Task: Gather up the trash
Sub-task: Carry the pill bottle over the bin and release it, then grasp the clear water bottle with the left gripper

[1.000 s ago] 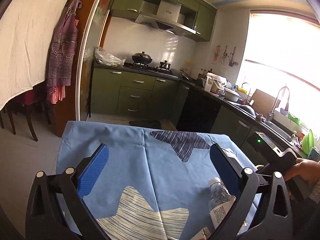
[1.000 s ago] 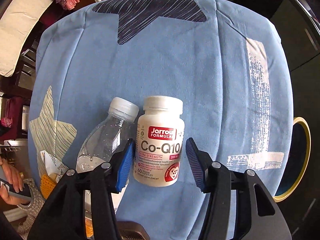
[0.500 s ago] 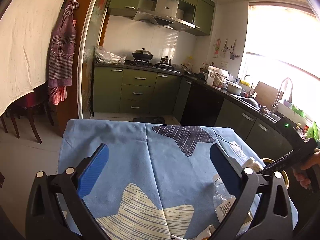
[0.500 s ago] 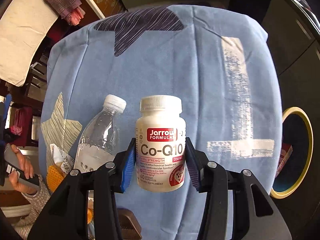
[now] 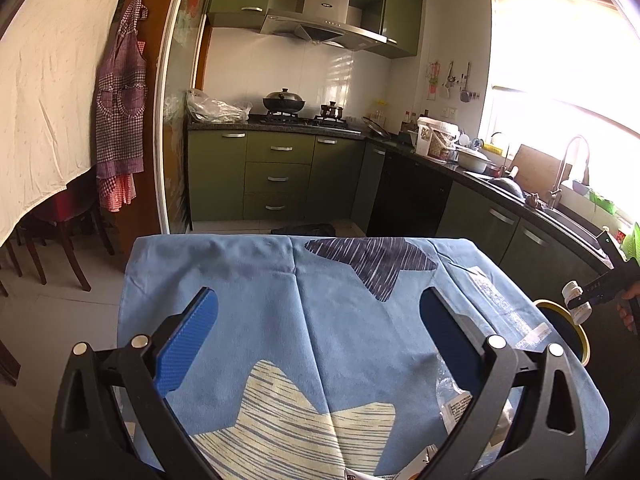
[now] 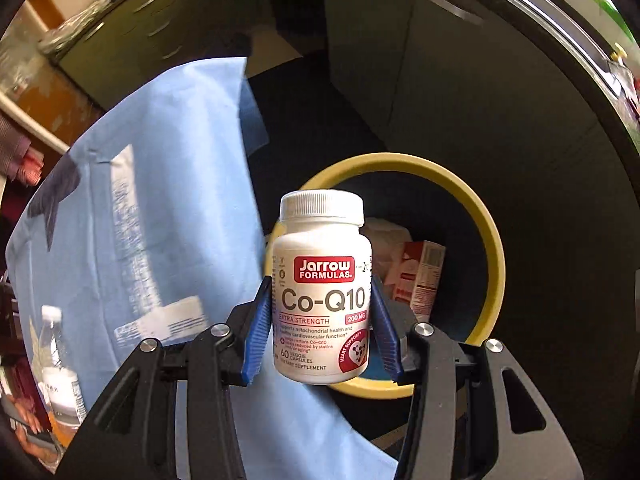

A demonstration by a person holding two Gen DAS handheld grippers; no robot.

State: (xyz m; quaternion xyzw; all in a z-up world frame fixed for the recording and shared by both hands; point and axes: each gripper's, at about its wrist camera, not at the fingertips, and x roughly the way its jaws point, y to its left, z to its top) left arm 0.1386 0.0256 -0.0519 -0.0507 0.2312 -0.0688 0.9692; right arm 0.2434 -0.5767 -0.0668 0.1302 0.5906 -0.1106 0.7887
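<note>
Now your right tongs (image 6: 320, 312) are clamped on the white supplement bottle (image 6: 322, 292), both blue pads pressed against its sides, cap pointing away from the camera. You hold it in the air at the near rim of the yellow-rimmed bin (image 6: 486, 216), which stands on the floor just beside the bench (image 6: 168, 208) with its blue cloth. Inside the bin lie a reddish carton (image 6: 420, 276) and some crumpled pale paper (image 6: 386, 240). A clear plastic bottle (image 6: 56, 360) rests on the cloth at the far left of the right wrist view, well apart from the bin.

Your left tongs (image 5: 320, 336) stand wide open over the cloth with nothing between the pads. From that side you can see the supplement bottle (image 5: 576, 300) held off the bench's right edge, above the bin (image 5: 560, 305).
</note>
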